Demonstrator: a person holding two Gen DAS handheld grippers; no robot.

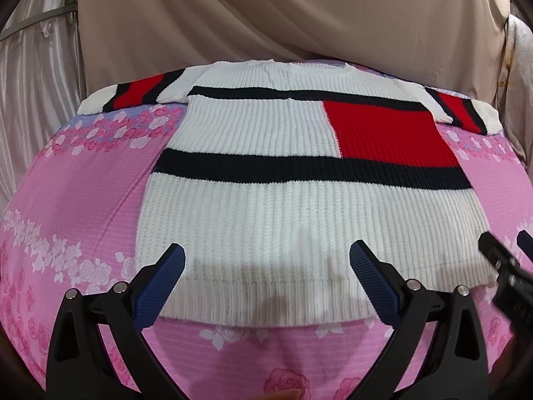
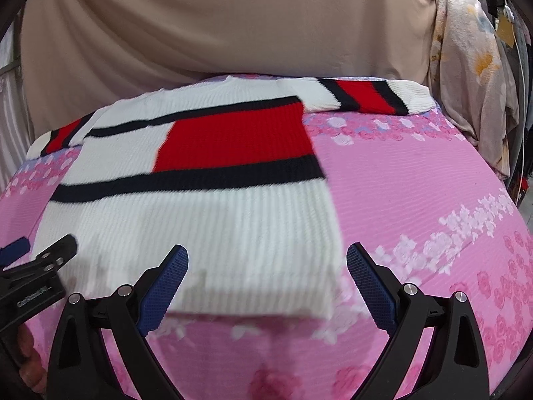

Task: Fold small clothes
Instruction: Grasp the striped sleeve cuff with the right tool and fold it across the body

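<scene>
A small white knit sweater [image 1: 293, 213] with dark navy bands and a red block lies flat on the pink floral sheet [image 1: 83, 193], sleeves spread out, hem toward me. My left gripper [image 1: 266, 260] stands open over the hem's left and middle part, nothing between its fingers. In the right wrist view the same sweater [image 2: 206, 220] fills the left half. My right gripper [image 2: 266, 260] is open above the hem's right corner. The right gripper's black tip [image 1: 499, 260] shows at the edge of the left wrist view, and the left gripper [image 2: 36, 266] at the left edge of the right wrist view.
A beige cloth [image 1: 283, 16] hangs behind the bed. A flowered pale cloth [image 2: 466, 76] drapes at the far right. Bare pink sheet [image 2: 416, 183] stretches to the right of the sweater. A hand [image 2: 30, 363] shows at the lower left.
</scene>
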